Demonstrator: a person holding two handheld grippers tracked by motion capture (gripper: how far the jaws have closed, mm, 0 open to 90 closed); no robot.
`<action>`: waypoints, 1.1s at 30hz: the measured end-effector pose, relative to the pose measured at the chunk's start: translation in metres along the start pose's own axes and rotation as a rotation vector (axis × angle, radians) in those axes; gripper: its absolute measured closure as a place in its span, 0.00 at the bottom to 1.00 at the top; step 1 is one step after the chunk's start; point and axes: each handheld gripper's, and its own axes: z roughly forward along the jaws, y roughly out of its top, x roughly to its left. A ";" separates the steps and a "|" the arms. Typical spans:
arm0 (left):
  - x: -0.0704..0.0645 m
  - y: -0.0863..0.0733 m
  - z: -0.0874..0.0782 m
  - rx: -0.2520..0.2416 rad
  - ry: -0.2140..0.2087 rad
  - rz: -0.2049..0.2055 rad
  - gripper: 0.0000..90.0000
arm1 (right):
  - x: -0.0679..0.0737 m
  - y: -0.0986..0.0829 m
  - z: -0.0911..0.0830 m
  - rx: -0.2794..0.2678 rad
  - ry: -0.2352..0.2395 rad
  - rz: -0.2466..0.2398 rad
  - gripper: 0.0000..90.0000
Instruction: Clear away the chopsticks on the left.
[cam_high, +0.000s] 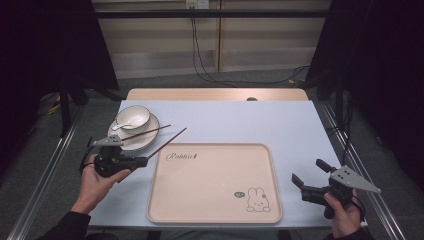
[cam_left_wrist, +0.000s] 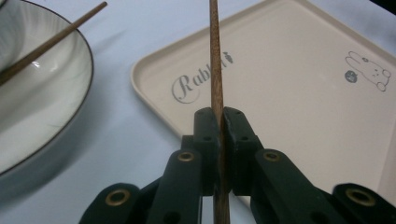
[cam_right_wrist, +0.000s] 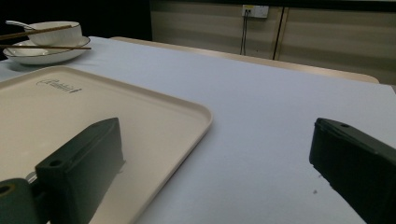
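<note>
**One chopstick lifted, its twin left on the plate**

A wooden chopstick (cam_left_wrist: 215, 56) is pinched near its thick end between the closed jaws of the left tool (cam_high: 142, 161), held by a person at the near-left side of the bench (cam_high: 225, 120). In the left gripper view the stick runs straight up from the jaws, over the printed "Rabbit" lettering at the corner of the beige tray (cam_high: 215, 220); from the high view its far tip points up and away toward the bench's middle, clear of the crockery. The second chopstick (cam_high: 145, 132) lies across the rim of a white plate (cam_high: 131, 142) just beyond the left tool, and a white bowl (cam_high: 134, 117) with a ceramic spoon (cam_high: 120, 125) in it stands on that plate. The tray itself is bare apart from its rabbit drawing. At the near-right edge, the right tool (cam_high: 306, 181) hangs with its jaws spread wide and nothing between them, pointing toward the tray.

The step in hand appears to be carrying the first chopstick from the plate to the tray. The next move would likely call for swinging the stick over the tray, lowering it flat and releasing it gently so it does not roll, then fetching its twin.
</note>
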 end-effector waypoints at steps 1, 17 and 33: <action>-0.003 -0.001 0.001 0.001 0.001 -0.001 0.94 | 0.000 0.000 0.000 0.001 0.001 0.001 0.03; -0.064 0.006 0.022 -0.001 0.032 -0.098 0.94 | 0.001 0.000 0.000 0.000 0.009 -0.003 0.03; -0.073 -0.011 0.061 0.084 0.124 -0.172 0.94 | 0.001 0.001 0.000 -0.006 0.021 -0.011 0.03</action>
